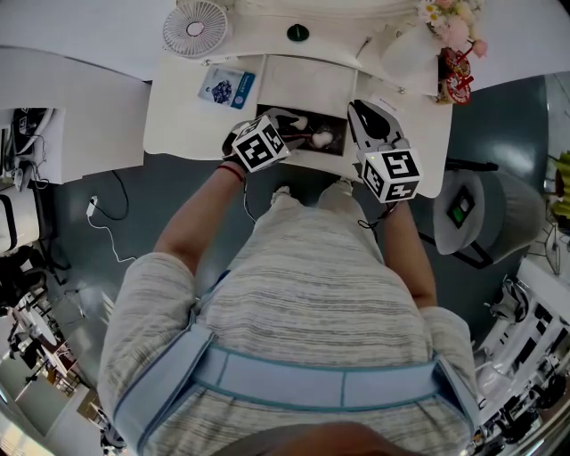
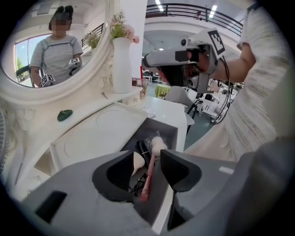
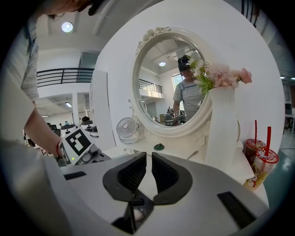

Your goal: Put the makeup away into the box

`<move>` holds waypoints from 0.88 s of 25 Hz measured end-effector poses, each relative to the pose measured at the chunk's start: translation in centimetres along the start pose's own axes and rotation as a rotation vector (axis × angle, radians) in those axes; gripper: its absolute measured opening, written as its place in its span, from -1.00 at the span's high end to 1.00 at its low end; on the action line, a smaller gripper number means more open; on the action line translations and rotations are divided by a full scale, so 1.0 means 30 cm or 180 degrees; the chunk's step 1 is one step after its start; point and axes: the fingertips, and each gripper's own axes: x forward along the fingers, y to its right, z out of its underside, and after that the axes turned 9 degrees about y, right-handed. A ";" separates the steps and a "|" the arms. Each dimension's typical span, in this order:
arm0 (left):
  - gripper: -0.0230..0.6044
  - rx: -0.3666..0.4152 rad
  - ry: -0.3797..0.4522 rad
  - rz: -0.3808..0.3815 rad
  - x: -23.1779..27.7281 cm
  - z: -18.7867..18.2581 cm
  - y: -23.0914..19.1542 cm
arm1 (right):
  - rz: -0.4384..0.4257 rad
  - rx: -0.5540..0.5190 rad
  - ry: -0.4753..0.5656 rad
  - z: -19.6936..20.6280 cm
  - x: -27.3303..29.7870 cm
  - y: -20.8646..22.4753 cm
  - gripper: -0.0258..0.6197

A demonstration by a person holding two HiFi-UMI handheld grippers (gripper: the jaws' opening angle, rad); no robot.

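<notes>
The box (image 1: pixel 331 148) is a dark open compartment sunk into the front of the white vanity top. Inside it lie a pink stick-shaped makeup item (image 2: pixel 147 179), a pale puff (image 2: pixel 159 144) and a black item (image 2: pixel 141 150). My left gripper (image 1: pixel 283 126) hangs over the box, pointing down into it. In the left gripper view the left gripper (image 2: pixel 154 161) is open, and the pink stick lies loose in the gap, close to the right-hand jaw. My right gripper (image 1: pixel 367 120) is held over the box's right edge. In its own view the right gripper (image 3: pixel 148 159) is shut and empty.
On the vanity stand a small white fan (image 1: pixel 195 28), a white vase with flowers (image 1: pixel 419 40), a green knob-like piece (image 1: pixel 297 33), a blue packet (image 1: pixel 227 87) and cups with red straws (image 1: pixel 456 76). An oval mirror (image 3: pixel 168 78) rises behind. A grey stool (image 1: pixel 485 214) stands at the right.
</notes>
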 end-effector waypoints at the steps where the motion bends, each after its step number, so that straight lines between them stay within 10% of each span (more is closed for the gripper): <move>1: 0.35 -0.0001 0.0019 -0.0012 -0.003 -0.007 -0.004 | 0.0000 0.0003 0.0001 0.000 0.001 -0.001 0.88; 22: 0.38 0.0037 0.0331 -0.0341 -0.078 -0.179 -0.170 | -0.0026 0.0061 0.0025 0.000 0.048 0.021 0.88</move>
